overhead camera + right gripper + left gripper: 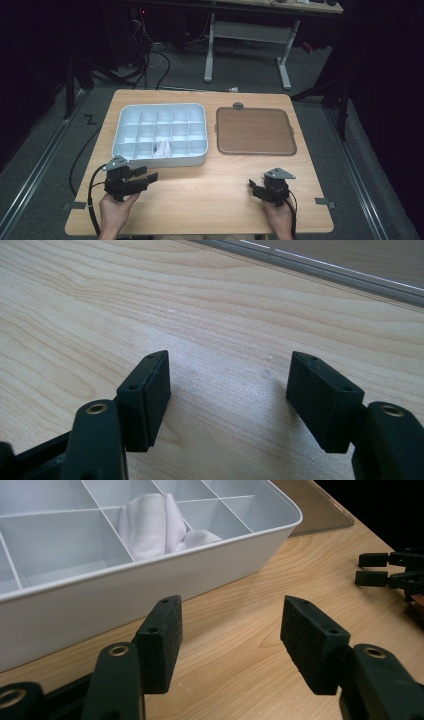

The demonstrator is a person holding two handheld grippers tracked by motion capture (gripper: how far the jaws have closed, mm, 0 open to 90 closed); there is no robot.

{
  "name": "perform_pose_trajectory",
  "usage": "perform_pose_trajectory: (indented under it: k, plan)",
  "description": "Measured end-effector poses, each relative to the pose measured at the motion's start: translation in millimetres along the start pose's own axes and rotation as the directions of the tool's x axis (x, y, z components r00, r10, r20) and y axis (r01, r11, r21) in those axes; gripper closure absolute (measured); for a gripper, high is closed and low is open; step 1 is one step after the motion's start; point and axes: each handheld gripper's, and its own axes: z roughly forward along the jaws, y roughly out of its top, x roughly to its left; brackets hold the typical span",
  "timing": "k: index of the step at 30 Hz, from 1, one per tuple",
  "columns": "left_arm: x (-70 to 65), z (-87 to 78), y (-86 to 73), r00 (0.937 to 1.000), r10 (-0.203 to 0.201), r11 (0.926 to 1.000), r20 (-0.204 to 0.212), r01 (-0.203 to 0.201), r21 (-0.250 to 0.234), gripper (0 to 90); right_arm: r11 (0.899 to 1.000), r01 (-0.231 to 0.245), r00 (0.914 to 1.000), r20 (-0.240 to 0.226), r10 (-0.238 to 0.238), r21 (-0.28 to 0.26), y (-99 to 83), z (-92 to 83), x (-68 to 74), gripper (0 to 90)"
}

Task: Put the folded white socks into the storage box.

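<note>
A white compartment tray [160, 112] lies on the left half of the wooden table. A crumpled white cloth [163, 148] [150, 525] fills one of its front compartments. To the tray's right lies a flat brown tray [255, 131] [320, 505]. My left gripper [150, 176] [230, 630] hovers just in front of the white tray's near wall [150, 585], open, with nothing between its pads. My right gripper [251, 187] [230, 385] rests low over bare wood in front of the brown tray, open and holding nothing; it also appears far right in the left gripper view [390, 570].
A small grey round piece [238, 105] sits at the brown tray's far edge. The brown tray's rim [350, 270] crosses the top of the right gripper view. Bare wood stretches between the two grippers along the table's front. Beyond the table are cables and a desk frame [247, 45].
</note>
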Motion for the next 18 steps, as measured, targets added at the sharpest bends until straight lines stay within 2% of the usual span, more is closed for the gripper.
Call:
perform_pose_trajectory:
  k: [4,18]
  plan:
    - [2.4,2.3,-2.1,0.9999,-0.011,0.9999,-0.004,0.011,0.006,42.6,1.000,0.001,1.0000,0.000,-0.001,0.000,0.1,0.0,0.0,34.4]
    - [13.1,12.8,-9.7,0.9993,-0.002,1.0000,-0.037,0.002,0.007,43.2,1.000,-0.002,1.0000,0.000,0.002,0.001,0.0,0.0,0.1,34.4]
